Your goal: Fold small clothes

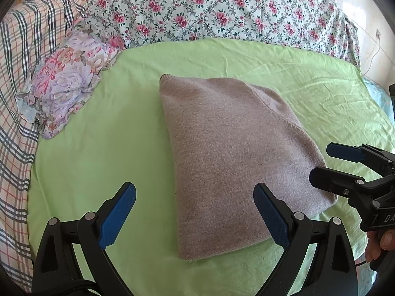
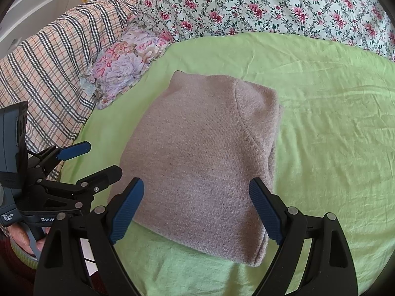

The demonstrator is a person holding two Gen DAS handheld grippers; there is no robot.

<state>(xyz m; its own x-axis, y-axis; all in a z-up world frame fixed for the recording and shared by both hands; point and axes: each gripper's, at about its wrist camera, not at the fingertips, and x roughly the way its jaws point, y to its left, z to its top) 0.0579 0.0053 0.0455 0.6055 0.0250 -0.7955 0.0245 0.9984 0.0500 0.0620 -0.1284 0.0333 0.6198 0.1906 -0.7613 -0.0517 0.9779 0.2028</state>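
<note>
Grey-brown knitted wool, folded into a neat bundle: that is the sweater [image 1: 234,153], lying flat in the middle of the bed on a lime-green sheet [image 1: 103,153]. From the right wrist view the sweater [image 2: 205,157] shows a curved seam running across its far right part, and its near edge is rounded and doubled over on the sheet [image 2: 333,135].

Both grippers hover at the near side of the bundle, neither one touching the fabric. The left gripper [image 1: 195,212] has its jaws wide apart, the 2 blue pads [image 1: 118,217] straddling the sweater's near left corner. The right gripper [image 2: 197,209] also has its jaws spread apart, framing the near edge of the bundle. Each shows in the other's camera: the right gripper [image 1: 328,162] sits just beside the sweater's near right corner, and the left gripper [image 2: 98,159] sits just beside its near left side, both with their jaws visibly parted.

Behind the sheet a quilt with pink flowers [image 1: 222,7] is heaped along the far side. To the left lies a checked blanket [image 1: 24,74], with a small flowered pillow [image 1: 66,79] tucked against it at the sheet's edge.
</note>
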